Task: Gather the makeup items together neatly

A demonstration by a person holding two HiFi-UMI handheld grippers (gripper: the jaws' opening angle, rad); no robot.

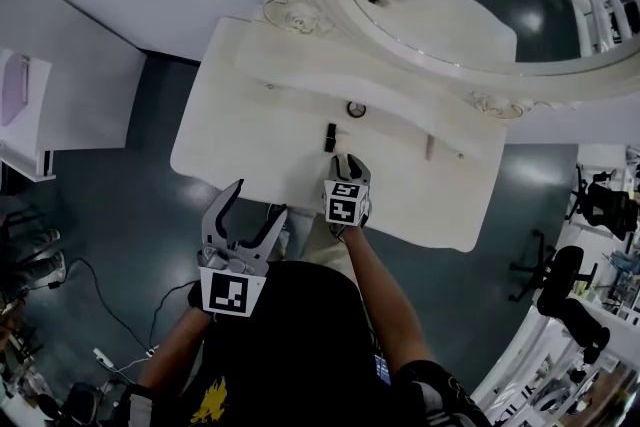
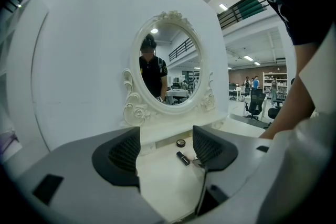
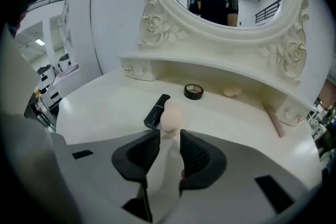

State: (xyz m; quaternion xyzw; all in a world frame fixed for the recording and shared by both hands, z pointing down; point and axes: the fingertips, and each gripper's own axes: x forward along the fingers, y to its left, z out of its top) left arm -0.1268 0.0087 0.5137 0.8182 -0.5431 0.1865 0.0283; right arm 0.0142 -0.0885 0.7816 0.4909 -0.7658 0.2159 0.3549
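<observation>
The pink sponge [image 3: 171, 114] sat mid-table just beside the black lipstick tube [image 3: 156, 110], the right gripper [image 3: 169, 132] had its jaws narrowed around its near end but not squeezing afaict, probably lining up a grab, while the left gripper [image 2: 166, 134] hung open and empty, out of the way.

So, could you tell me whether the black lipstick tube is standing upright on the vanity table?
No, the black lipstick tube lies flat on its side on the vanity table.

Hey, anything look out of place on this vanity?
Nothing spilled or broken. The items lie scattered: the black tube on its side at a slant, the pink stick alone at the right end.
</observation>
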